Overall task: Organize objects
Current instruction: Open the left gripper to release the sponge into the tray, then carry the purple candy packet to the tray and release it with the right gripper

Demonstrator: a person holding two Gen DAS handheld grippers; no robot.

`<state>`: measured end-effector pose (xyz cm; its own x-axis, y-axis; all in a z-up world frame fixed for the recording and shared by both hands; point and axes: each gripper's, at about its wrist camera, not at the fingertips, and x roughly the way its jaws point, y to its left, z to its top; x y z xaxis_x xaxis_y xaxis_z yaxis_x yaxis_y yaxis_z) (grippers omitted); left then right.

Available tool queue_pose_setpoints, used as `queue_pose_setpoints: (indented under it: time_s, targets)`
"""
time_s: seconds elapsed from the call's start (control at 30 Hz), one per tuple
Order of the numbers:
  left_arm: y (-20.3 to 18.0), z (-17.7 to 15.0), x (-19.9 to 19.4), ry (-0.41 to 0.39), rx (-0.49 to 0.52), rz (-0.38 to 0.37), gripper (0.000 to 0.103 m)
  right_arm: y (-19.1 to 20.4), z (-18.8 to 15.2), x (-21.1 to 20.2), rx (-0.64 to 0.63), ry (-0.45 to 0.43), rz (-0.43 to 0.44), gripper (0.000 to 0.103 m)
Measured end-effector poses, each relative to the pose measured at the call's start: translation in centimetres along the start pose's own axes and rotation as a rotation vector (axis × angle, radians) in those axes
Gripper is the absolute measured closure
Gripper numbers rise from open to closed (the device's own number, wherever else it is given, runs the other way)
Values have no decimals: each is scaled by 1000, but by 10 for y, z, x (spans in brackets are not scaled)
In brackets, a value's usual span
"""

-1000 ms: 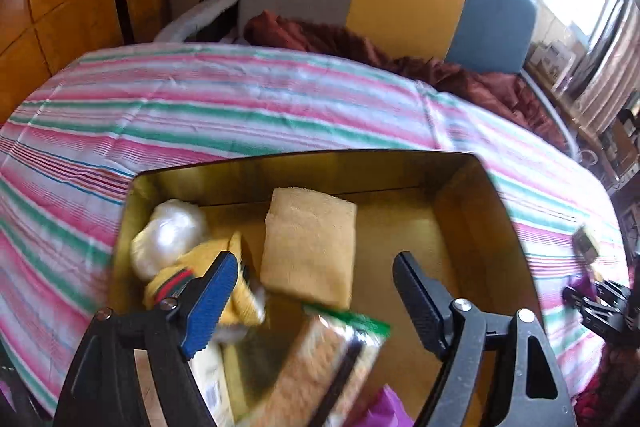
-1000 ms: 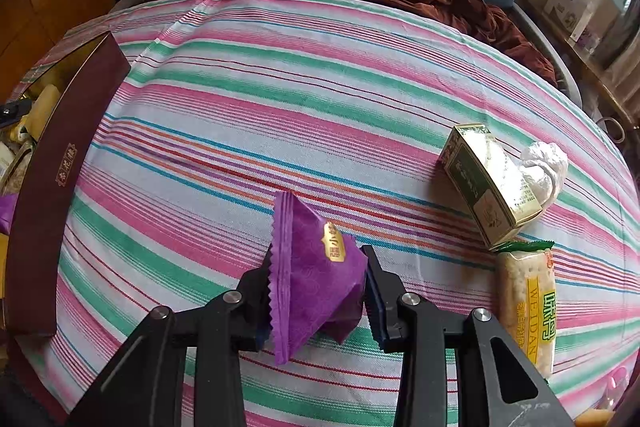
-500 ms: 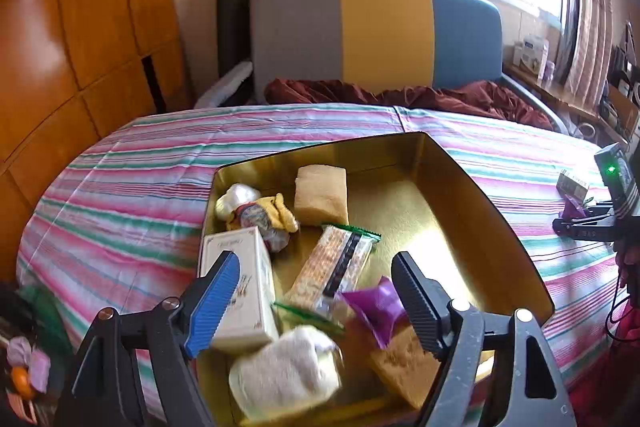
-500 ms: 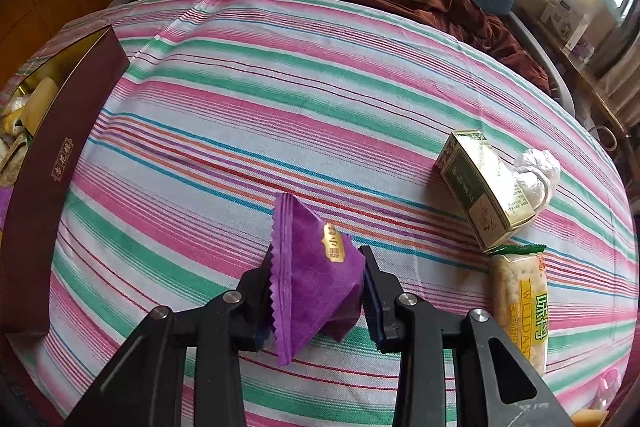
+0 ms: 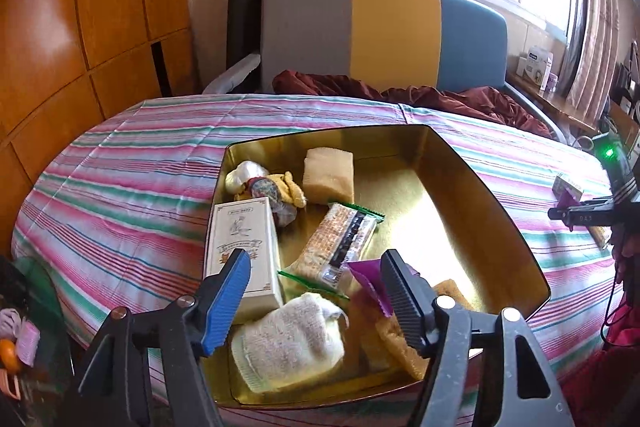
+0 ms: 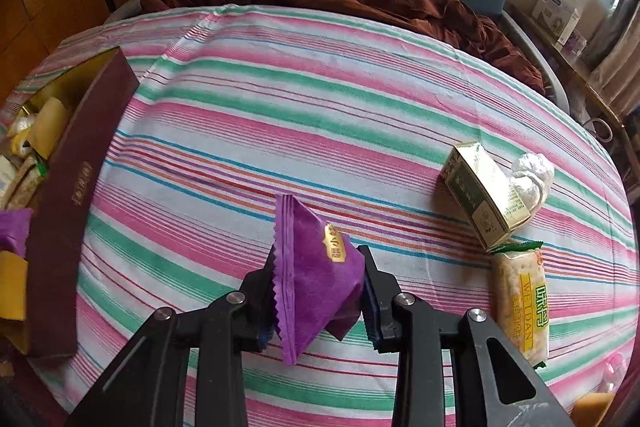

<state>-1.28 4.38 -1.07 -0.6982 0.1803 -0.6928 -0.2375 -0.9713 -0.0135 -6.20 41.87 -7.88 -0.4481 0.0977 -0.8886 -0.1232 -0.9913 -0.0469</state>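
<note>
Striped cloth (image 5: 132,163) covers the bench, with a grey, yellow and blue chair (image 5: 384,35) and a dark red blanket (image 5: 404,95) behind it. From the left wrist, the left tool (image 5: 316,291) hangs above the near end of a gold tray (image 5: 500,227); its jaws, just now narrowing, stand spread with nothing pinched. Below lie a white box (image 5: 240,247), a rolled sock (image 5: 288,343), a cracker pack (image 5: 340,243), a sponge (image 5: 329,175) and a purple sachet (image 5: 370,277).

From the right wrist, the right tool (image 6: 318,287) pinches a purple packet (image 6: 312,279) above the cloth. Between it and the tray stands the tray's maroon side wall (image 6: 76,187). To the right lie a green box (image 6: 484,195), a white wad (image 6: 532,179) touching it, and a biscuit pack (image 6: 520,303).
</note>
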Motion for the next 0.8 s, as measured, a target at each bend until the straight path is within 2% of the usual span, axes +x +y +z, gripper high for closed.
queue_pose_setpoints:
  time_s: [0.17,0.3,0.4,0.5,0.63,0.67,0.73,0.8]
  targets:
    - [21,-1,2,9,-67,-2,35,53,18,-39,-23,-107,145,68]
    - [39,-3,2,10,-125,1,35,123,31,-65,-108,-181,266,68]
    - [49,-3,2,5,-146,14,35,174,38,-66,-171,-195,339,67]
    - [57,-5,4,10,-166,18,35,215,43,-43,-194,-149,376,66]
    - [61,-6,6,22,-175,15,35,253,37,2,-216,-30,372,63]
    - [61,-7,6,22,-175,14,35,257,35,7,-218,-21,374,57]
    - [61,-7,7,23,-172,15,35,264,32,8,-223,-18,402,56]
    - [61,-7,8,27,-173,16,35,265,31,4,-227,-31,431,50]
